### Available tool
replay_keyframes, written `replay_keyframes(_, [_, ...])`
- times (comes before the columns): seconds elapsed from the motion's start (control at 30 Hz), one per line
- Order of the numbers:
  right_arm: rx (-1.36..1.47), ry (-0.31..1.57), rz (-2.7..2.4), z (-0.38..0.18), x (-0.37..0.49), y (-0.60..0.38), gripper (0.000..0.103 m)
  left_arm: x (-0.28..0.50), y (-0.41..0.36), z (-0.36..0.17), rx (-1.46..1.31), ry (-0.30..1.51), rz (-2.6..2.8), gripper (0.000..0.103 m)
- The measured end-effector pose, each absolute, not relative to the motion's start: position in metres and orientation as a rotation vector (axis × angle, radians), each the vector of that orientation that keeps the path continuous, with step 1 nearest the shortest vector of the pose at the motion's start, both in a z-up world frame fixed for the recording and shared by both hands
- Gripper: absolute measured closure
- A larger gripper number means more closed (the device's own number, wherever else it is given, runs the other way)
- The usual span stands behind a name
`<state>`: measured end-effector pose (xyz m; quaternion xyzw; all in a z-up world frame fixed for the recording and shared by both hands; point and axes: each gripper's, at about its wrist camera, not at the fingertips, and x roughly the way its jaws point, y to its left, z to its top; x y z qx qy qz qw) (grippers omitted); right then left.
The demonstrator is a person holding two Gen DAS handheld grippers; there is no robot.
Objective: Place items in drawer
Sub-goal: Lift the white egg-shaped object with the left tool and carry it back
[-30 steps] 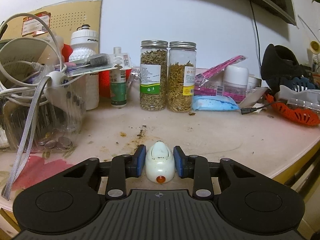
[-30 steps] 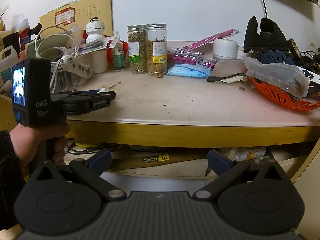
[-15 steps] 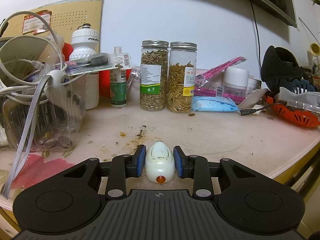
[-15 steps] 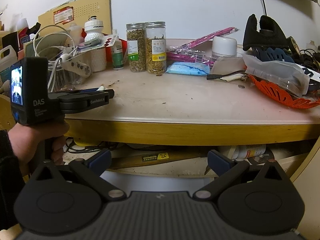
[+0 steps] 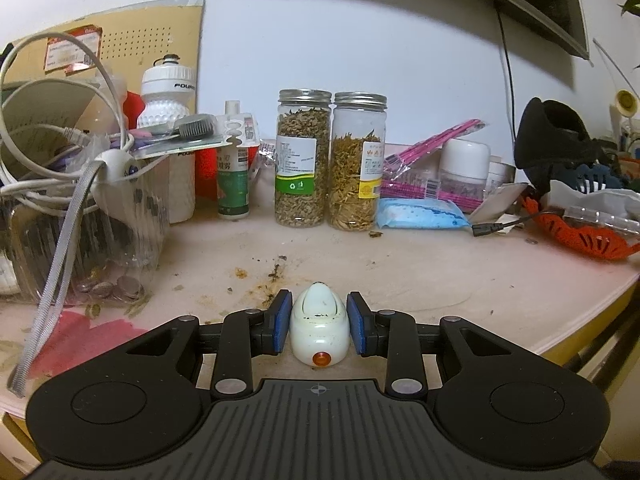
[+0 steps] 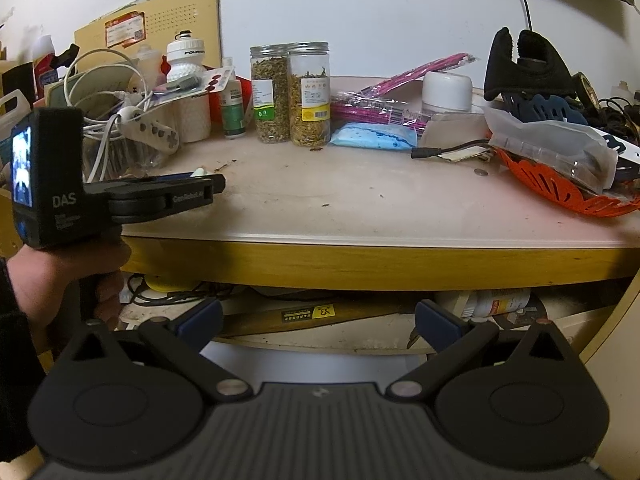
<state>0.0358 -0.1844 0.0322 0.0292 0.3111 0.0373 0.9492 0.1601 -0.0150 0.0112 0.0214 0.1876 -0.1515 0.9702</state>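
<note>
My left gripper (image 5: 319,327) is shut on a small white egg-shaped device (image 5: 319,330) with an orange button, held just above the near edge of the pale tabletop (image 5: 420,276). In the right wrist view the left gripper (image 6: 192,192) shows from the side at the table's left edge, with a tip of the white device (image 6: 199,171) above it. My right gripper (image 6: 319,316) is open and empty, held in front of the table's yellow edge (image 6: 360,264), facing the open drawer space (image 6: 320,316) underneath that holds several items.
Two herb jars (image 5: 330,164) stand at the back, with a green spray bottle (image 5: 233,168), a white sports bottle (image 5: 172,136) and a clear box of cables and coins (image 5: 80,216) to the left. A blue pack (image 5: 420,214), pink sachets and an orange basket (image 5: 580,236) lie right.
The left gripper with the white device has risen slightly and held nearly still. The right gripper has edged a little closer to the table.
</note>
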Motion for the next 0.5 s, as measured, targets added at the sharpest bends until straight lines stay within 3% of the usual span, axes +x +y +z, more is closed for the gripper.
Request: replay_keyframes(0.5, [0.054,0.64,0.051,0.028,0.039,-0.188,0.0,0.119,-0.01,0.034,0.051,0.359,-0.31,0.074])
